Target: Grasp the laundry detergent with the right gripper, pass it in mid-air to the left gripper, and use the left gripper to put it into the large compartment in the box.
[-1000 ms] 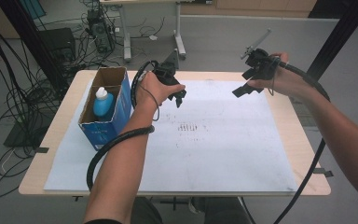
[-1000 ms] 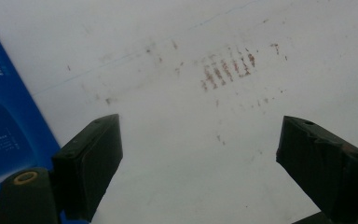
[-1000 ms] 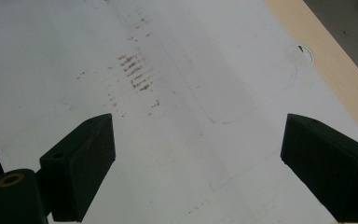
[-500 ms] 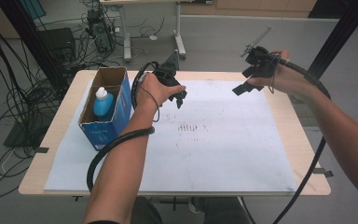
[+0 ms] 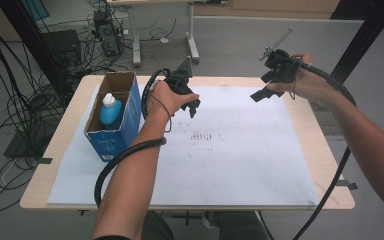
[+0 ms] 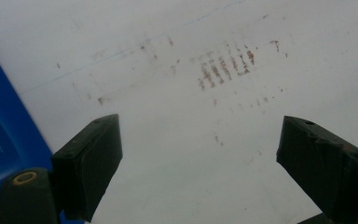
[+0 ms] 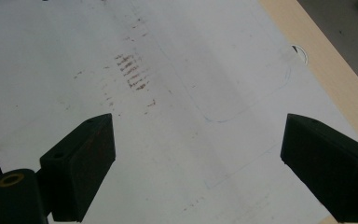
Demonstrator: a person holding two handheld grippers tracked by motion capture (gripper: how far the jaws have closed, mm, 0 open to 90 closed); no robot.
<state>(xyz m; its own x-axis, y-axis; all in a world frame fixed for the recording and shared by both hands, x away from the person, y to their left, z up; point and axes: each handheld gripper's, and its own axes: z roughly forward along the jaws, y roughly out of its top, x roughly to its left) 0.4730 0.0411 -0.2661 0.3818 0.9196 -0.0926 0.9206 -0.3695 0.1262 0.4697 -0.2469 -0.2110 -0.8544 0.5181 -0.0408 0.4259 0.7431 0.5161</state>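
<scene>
The left gripper (image 5: 192,106) hovered wide open and empty, just right of the blue box (image 5: 111,142) (bottle (image 5: 111,110) inside); the right gripper (image 5: 260,95), far right, likewise gaped empty.

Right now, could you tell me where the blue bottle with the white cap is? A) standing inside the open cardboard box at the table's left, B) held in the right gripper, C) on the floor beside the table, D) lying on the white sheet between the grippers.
A: in the high view the blue bottle stands upright inside the open cardboard box, while both grippers hover open and empty.
</scene>
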